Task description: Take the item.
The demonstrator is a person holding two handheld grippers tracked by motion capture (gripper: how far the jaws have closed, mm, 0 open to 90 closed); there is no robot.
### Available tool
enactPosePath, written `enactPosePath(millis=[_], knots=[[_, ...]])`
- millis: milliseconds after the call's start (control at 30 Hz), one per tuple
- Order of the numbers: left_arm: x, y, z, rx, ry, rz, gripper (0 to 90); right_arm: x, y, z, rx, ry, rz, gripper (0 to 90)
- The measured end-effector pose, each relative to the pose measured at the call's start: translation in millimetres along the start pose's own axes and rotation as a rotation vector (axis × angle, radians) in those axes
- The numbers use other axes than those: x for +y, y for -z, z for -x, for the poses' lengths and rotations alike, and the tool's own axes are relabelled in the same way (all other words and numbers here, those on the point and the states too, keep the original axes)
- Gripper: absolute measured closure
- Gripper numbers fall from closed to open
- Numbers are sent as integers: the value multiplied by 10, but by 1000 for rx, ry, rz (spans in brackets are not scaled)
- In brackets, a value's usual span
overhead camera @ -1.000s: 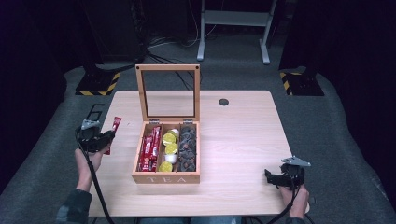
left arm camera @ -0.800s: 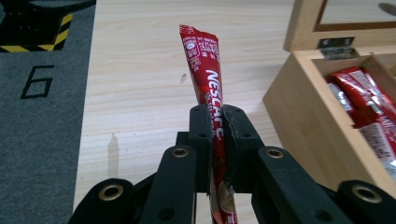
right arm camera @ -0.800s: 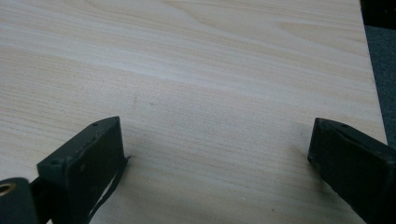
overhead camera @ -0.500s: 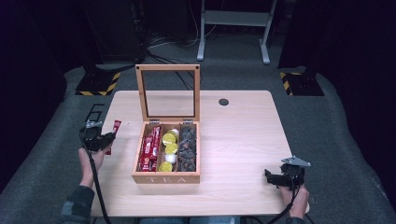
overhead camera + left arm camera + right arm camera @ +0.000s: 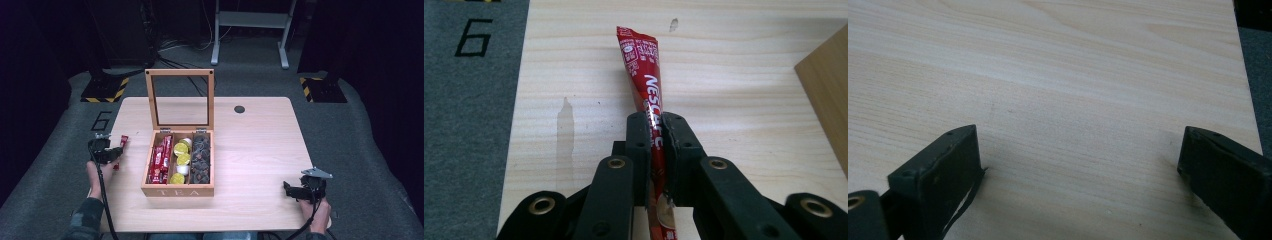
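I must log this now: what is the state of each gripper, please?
Left gripper: closed on the red coffee stick.
Right gripper: open, holding nothing, over the table.

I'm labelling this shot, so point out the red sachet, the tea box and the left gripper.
Sachet (image 5: 648, 75), left gripper view, on its printed upper half.
Tea box (image 5: 177, 191), high view, on its front wall.
Left gripper (image 5: 657, 150), left gripper view, between its tips, shut on the sachet.

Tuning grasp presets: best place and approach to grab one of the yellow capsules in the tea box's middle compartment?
Probably from straight above, jaws closing across the round rim of a yellow capsule. The tea box dividers and neighbouring capsules seem to block any side approach, and the upright lid bars the far side. The open right gripper looks the freer one.
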State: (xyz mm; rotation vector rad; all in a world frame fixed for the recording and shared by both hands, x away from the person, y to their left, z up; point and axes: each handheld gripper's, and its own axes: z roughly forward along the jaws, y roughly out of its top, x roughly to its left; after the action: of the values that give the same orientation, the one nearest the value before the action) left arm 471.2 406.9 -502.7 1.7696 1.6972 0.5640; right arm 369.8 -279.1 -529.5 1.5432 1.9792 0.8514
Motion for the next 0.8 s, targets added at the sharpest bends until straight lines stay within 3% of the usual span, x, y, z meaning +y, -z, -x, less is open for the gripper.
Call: enactPosePath(millis=[133,400,467,500,567,800], knots=[[-13,-29,-16,4,11,-3,776,-1,0,-1,-1,-1,0,29],[-18,88,-78,-31,35,15,383,0,-1,-4,-4,-3,2,29],[-23,108,-80,-33,26,14,296,0,-1,-3,-4,-3,2,29],[-42,153,-65,-18,-8,22,275,0,-1,-4,-5,-3,2,29],[-68,198,-51,-9,-10,31,208,0,-1,-4,-5,-4,2,29],[-152,410,-4,-26,-34,67,144,-1,1,1,-2,-3,0,30]])
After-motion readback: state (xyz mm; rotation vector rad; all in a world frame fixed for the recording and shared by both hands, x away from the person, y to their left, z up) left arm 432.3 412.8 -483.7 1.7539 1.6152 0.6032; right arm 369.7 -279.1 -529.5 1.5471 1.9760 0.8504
